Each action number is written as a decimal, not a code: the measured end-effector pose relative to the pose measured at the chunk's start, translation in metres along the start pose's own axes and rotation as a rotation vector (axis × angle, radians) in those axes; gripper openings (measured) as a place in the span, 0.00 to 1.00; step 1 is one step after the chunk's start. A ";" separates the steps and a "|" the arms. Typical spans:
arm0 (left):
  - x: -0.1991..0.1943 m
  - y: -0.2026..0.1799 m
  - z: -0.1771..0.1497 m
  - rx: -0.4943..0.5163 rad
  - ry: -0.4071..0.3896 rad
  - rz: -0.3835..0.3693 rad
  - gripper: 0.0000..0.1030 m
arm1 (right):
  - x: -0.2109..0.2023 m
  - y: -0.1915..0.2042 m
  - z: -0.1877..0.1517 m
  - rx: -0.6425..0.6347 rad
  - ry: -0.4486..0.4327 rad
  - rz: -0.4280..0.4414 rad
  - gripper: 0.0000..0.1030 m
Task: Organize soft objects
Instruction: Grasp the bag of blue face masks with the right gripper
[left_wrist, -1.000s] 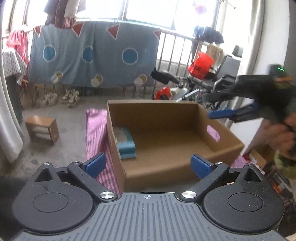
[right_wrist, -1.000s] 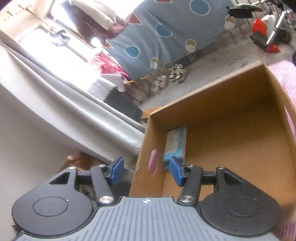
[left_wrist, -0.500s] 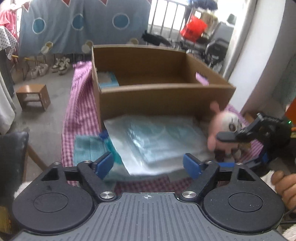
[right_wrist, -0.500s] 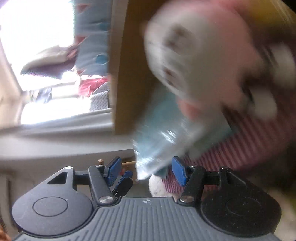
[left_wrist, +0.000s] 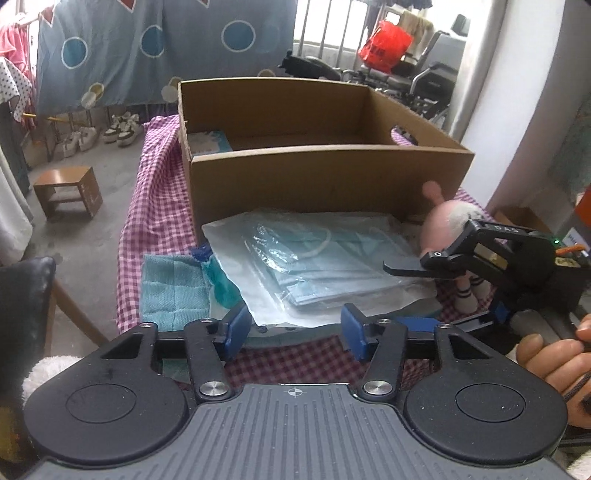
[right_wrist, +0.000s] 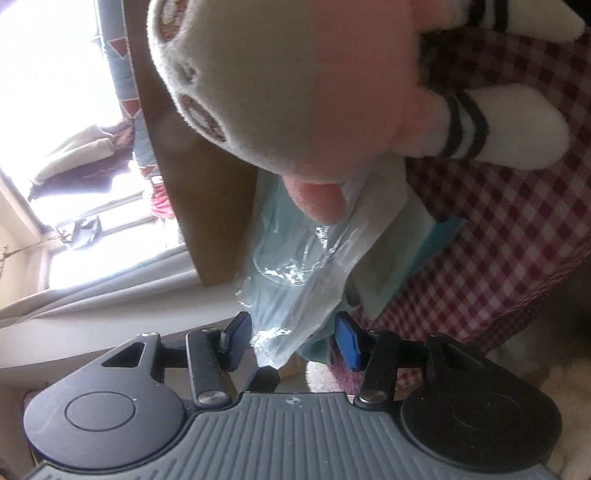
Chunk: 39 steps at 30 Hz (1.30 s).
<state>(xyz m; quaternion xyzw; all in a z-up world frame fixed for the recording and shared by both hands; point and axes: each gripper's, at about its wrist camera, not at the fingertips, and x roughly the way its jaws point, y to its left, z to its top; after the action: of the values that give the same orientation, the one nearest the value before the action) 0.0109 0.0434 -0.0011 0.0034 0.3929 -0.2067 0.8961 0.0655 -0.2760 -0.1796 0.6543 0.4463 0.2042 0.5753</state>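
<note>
I have both sets of jaws half apart, and both have just been closing. Between my left gripper (left_wrist: 293, 332) jaws lies the near edge of the clear plastic bag of pale blue face masks (left_wrist: 314, 266); the pads do not press it yet. My right gripper (right_wrist: 291, 341), rolled on its side, has the bag's corner between its jaws, also unclamped as far as I can tell. Beyond the right jaws, close ahead, sits the pink and white plush toy (right_wrist: 295, 92), resting against the bag. Beyond the left jaws stands the open brown cardboard box (left_wrist: 325, 173) on the purple checked cloth (left_wrist: 155, 206).

Procedure, in my judgement: advance the pads well past the slippery edge before clamping, close both together, then lift level so the masks do not slide.
</note>
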 end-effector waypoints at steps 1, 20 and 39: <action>0.000 0.000 0.001 -0.002 -0.004 -0.006 0.52 | 0.000 0.000 -0.001 0.000 -0.008 0.012 0.51; 0.015 0.026 0.015 -0.201 -0.026 -0.105 0.20 | -0.022 -0.024 0.007 0.057 -0.126 0.150 0.42; -0.016 0.036 0.005 -0.211 -0.037 -0.145 0.12 | -0.001 0.001 0.001 -0.124 -0.089 0.071 0.11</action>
<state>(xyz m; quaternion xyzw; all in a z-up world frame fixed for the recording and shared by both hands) 0.0179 0.0810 0.0077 -0.1230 0.3951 -0.2283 0.8813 0.0659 -0.2775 -0.1787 0.6412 0.3834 0.2224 0.6264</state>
